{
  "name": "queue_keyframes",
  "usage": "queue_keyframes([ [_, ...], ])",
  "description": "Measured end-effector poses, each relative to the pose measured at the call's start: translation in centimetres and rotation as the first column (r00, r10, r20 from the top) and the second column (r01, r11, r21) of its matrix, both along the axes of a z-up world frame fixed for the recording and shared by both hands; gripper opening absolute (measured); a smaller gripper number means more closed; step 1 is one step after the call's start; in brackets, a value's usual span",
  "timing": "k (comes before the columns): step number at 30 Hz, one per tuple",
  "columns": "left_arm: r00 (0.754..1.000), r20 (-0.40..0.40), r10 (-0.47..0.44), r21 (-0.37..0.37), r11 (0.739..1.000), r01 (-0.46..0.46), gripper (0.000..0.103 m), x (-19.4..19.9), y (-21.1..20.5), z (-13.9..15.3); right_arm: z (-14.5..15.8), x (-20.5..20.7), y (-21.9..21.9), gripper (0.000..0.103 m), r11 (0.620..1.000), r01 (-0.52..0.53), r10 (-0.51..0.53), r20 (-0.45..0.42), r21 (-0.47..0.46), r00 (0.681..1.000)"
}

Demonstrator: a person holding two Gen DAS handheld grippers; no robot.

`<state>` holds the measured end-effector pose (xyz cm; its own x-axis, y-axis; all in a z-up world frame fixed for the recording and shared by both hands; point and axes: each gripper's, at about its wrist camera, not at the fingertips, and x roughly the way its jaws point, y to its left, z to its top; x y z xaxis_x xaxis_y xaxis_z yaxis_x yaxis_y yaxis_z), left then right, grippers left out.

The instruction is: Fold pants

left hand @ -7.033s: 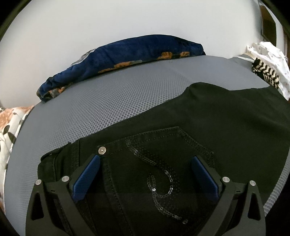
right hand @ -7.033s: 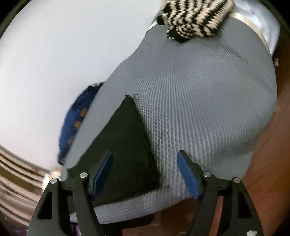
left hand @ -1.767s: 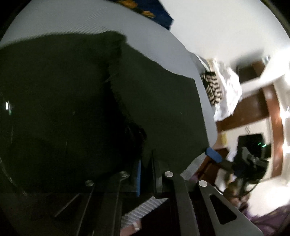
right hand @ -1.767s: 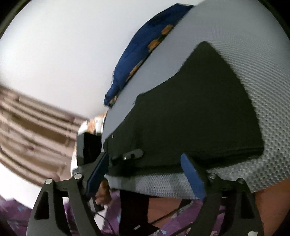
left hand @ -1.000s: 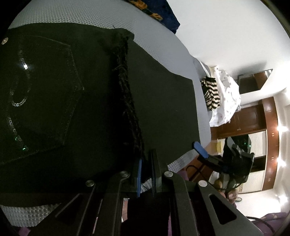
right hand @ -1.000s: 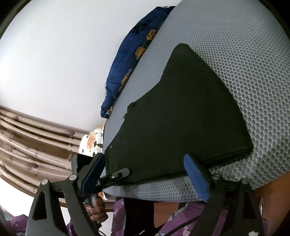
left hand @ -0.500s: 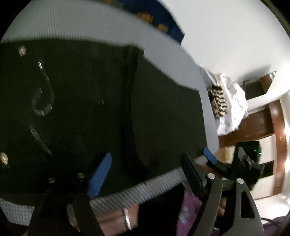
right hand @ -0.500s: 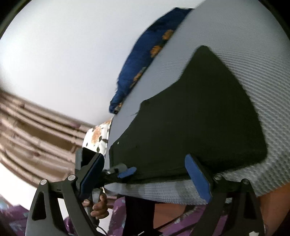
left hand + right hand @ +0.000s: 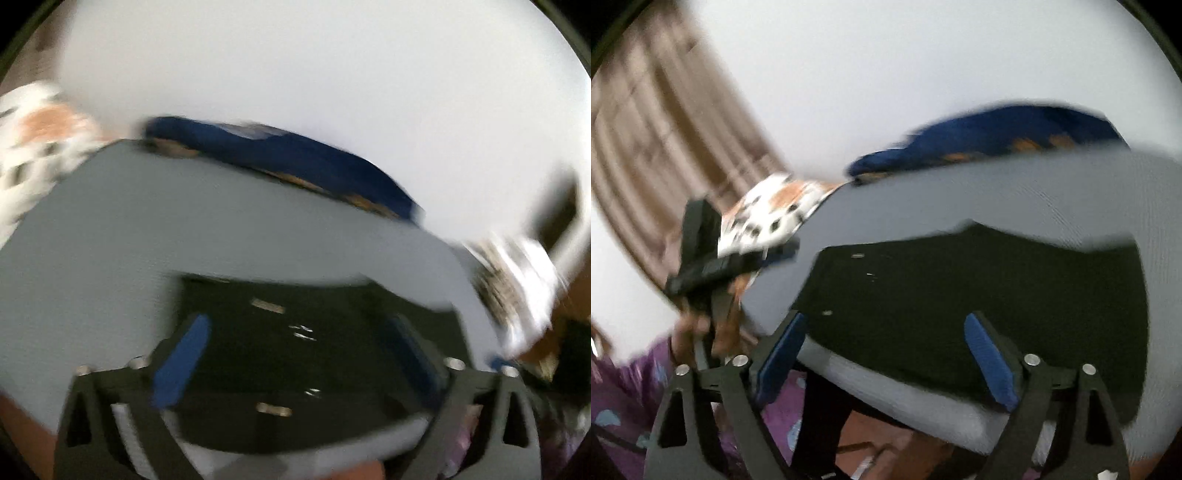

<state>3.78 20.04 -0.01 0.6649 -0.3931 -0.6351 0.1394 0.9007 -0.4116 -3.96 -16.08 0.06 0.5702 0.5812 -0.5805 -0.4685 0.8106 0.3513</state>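
The black pants (image 9: 295,350) lie folded in a compact block on the grey mesh mattress (image 9: 129,240), near its front edge. They also show in the right wrist view (image 9: 979,302). My left gripper (image 9: 299,354) is open and empty, its blue pads on either side of the pants, just above them. It also shows at the left of the right wrist view (image 9: 713,266), held in a hand. My right gripper (image 9: 886,354) is open and empty over the front edge of the pants. Both views are motion-blurred.
A dark blue floral cloth (image 9: 295,162) lies along the far edge of the mattress against the white wall. A white floral cloth (image 9: 33,147) is at the left end. A striped and white pile (image 9: 517,288) sits at the right end. Brown curtains (image 9: 665,147) hang at left.
My left gripper let go of the pants' edge, opened, and swung round to face the wall. The pants now lie folded flat. My right gripper stayed open and turned left.
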Motion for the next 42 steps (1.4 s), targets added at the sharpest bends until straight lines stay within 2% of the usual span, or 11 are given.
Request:
queue_keyframes([
  [4, 0.972, -0.230, -0.036, -0.229, 0.973, -0.018, 0.099, 3.5, 7.8, -5.4, -1.1, 1.6, 7.1, 0.094, 0.986, -0.129, 0.129, -0.012, -0.109, 0.992],
  [7, 0.955, -0.273, -0.116, -0.350, 0.937, 0.013, 0.099, 4.9, 10.5, -8.8, -2.5, 3.0, 10.1, 0.094, 0.977, -0.183, 0.176, -0.077, -0.104, 0.981],
  [9, 0.945, -0.234, -0.227, -0.391, 0.912, 0.122, 0.099, 5.5, 10.1, -10.1, -3.4, 3.7, 11.3, 0.094, 0.977, -0.193, 0.182, -0.125, -0.088, 0.975],
  [12, 0.921, -0.230, -0.314, -0.246, 0.935, 0.257, 0.099, 6.9, 7.8, -11.1, -4.3, 3.9, 11.5, 0.094, 0.981, -0.187, 0.174, -0.177, -0.056, 0.969],
  [16, 0.853, -0.240, -0.464, -0.289, 0.873, 0.394, 0.099, 8.5, 5.0, -12.5, -4.8, 4.0, 10.6, 0.094, 0.990, -0.136, 0.123, -0.230, -0.045, 0.965],
  [19, 0.821, -0.245, -0.515, -0.156, 0.857, 0.491, 0.099, 9.7, 2.0, -12.2, -5.0, 4.6, 9.5, 0.094, 0.997, -0.080, 0.077, -0.269, 0.000, 0.960],
  [21, 0.827, -0.229, -0.514, -0.114, 0.858, 0.501, 0.096, 10.8, 0.7, -12.2, -5.3, 5.0, 8.9, 0.094, 0.998, -0.050, 0.059, -0.296, 0.037, 0.953],
  [24, 0.856, -0.232, -0.463, -0.092, 0.886, 0.454, 0.055, 12.2, 1.2, -12.4, -5.8, 5.3, 8.7, 0.094, 0.998, -0.023, 0.040, -0.332, 0.057, 0.942],
  [25, 0.863, -0.231, -0.449, -0.135, 0.893, 0.429, 0.052, 12.7, 2.0, -12.6, -5.9, 5.2, 8.9, 0.094, 0.998, -0.027, 0.045, -0.334, 0.056, 0.941],
  [31, 0.886, -0.197, -0.420, -0.218, 0.900, 0.378, 0.053, 12.4, 3.2, -13.4, -6.5, 4.9, 10.6, 0.094, 0.996, -0.088, 0.088, -0.332, 0.014, 0.939],
  [42, 0.834, -0.238, -0.498, -0.228, 0.863, 0.450, 0.074, 13.1, 3.1, -12.8, -6.5, 5.4, 11.0, 0.094, 0.994, -0.099, 0.106, -0.298, 0.040, 0.949],
])
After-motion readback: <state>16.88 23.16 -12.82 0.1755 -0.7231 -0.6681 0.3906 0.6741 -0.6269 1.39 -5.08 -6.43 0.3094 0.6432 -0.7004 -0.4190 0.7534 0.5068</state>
